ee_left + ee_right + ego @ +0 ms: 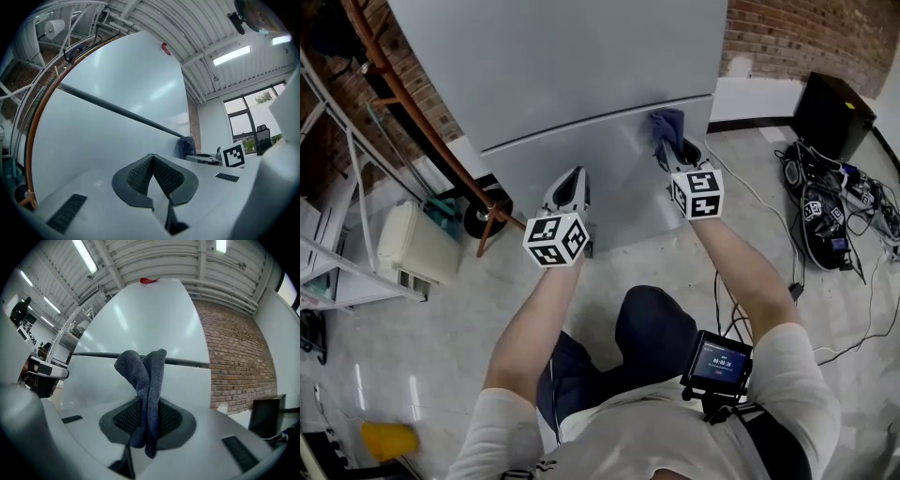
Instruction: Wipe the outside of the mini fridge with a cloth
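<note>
- The right gripper (147, 414) was clamped down on the cloth (146, 376). Its jaws pinched the middle, two blue-grey folds stood up ahead of the tips, and a short tail hung back behind them.
- Dead ahead of those jaws stood the mini fridge (581, 66). In the head view the cloth sat at the lower door, just under the door seam (581, 127) and near that door's right edge. Whether it was actually touching the panel, I couldn't tell.
- The left gripper (151, 161) was pressed together on nothing, with its tips close in front of the same lower door. It was off to the left of the cloth-carrying gripper and well apart from it.
- The cloth looked soft, light and limp, and its knit should bite well into the meshed pads, so a slip seemed unlikely.
- That mid-bunch hold looked like the right one: it left enough fabric out front to cushion the hard jaw tips off the finish.
- The fridge read as big, stiff, heavy and smooth-skinned, so I judged it wouldn't budge under a wipe. The slick panel should let the cloth glide, though the seam could snag a loose fold.
</note>
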